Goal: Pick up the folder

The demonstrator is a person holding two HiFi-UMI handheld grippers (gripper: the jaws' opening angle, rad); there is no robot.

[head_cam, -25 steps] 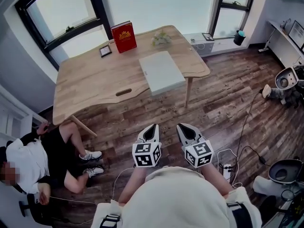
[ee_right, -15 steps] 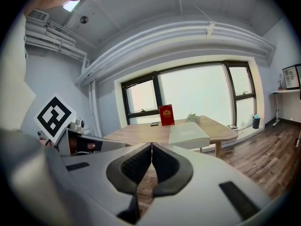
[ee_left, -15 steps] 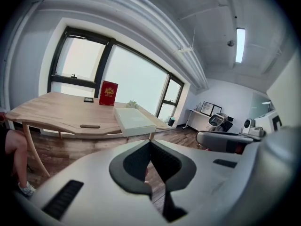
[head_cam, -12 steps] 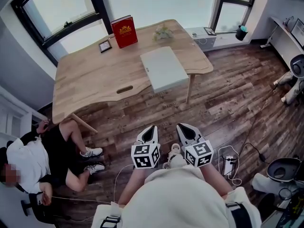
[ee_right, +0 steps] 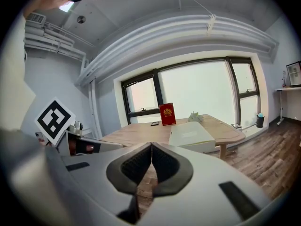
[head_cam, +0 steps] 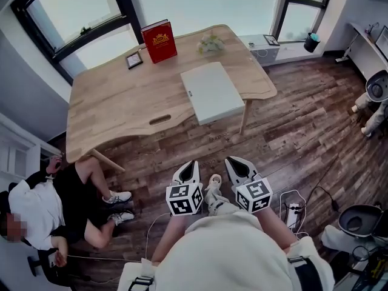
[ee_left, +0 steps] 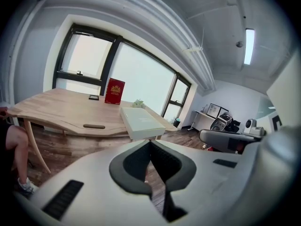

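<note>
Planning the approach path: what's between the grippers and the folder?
Head view: only bare floor, then the near edge of the table. The folder lies on it. The left gripper and right gripper are shut and empty.

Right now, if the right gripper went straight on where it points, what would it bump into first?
Probably the near edge of the light wooden table, just left of the flat white folder. The shut right gripper has only open air before that, though depth is hard to judge.
</note>
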